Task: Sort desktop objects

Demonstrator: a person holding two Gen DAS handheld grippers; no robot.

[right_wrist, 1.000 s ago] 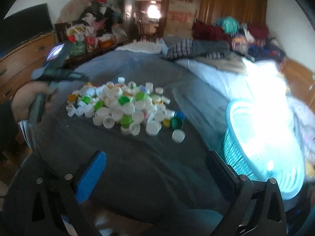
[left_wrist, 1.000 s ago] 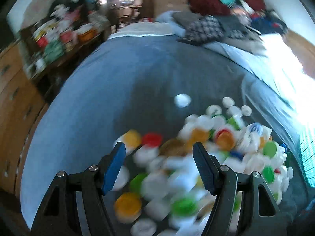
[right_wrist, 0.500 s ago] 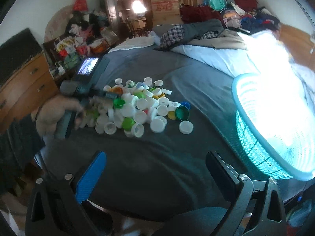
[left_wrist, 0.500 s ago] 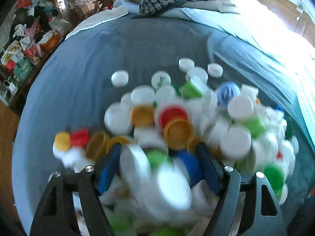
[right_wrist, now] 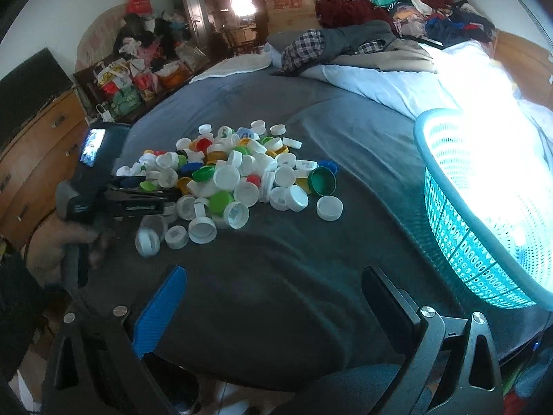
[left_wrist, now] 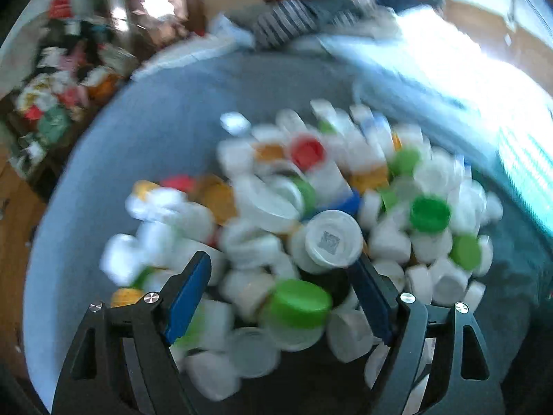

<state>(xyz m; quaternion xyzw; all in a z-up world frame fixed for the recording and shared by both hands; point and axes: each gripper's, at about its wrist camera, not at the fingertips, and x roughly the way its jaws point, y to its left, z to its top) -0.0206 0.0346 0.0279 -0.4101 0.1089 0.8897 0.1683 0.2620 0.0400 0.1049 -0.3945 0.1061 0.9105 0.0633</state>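
Note:
A heap of plastic bottle caps (right_wrist: 238,173), mostly white with green, yellow, red and blue ones, lies on the dark grey blanket (right_wrist: 276,276). My left gripper (left_wrist: 280,269) is low in the heap's near left edge, and its jaws are opening. Between its blue pads lie a green cap (left_wrist: 297,302) and loose white caps, none pinched. A white cap with a printed code (left_wrist: 331,238) sits just past the right finger. In the right wrist view a hand (right_wrist: 52,245) holds the left gripper (right_wrist: 169,196). My right gripper (right_wrist: 274,276) hovers open and empty, short of the heap.
A teal perforated basket (right_wrist: 459,242) stands on the bed to the right of the caps. Clothes (right_wrist: 363,41) are piled at the far end. A wooden dresser (right_wrist: 38,145) and bags (right_wrist: 131,79) line the left side. Bare blanket lies between the right gripper and the heap.
My left gripper has pushed into the heap and its jaws stand wider, with caps now between the pads. The right wrist view has rolled and sunk slightly; the basket looks nearer.

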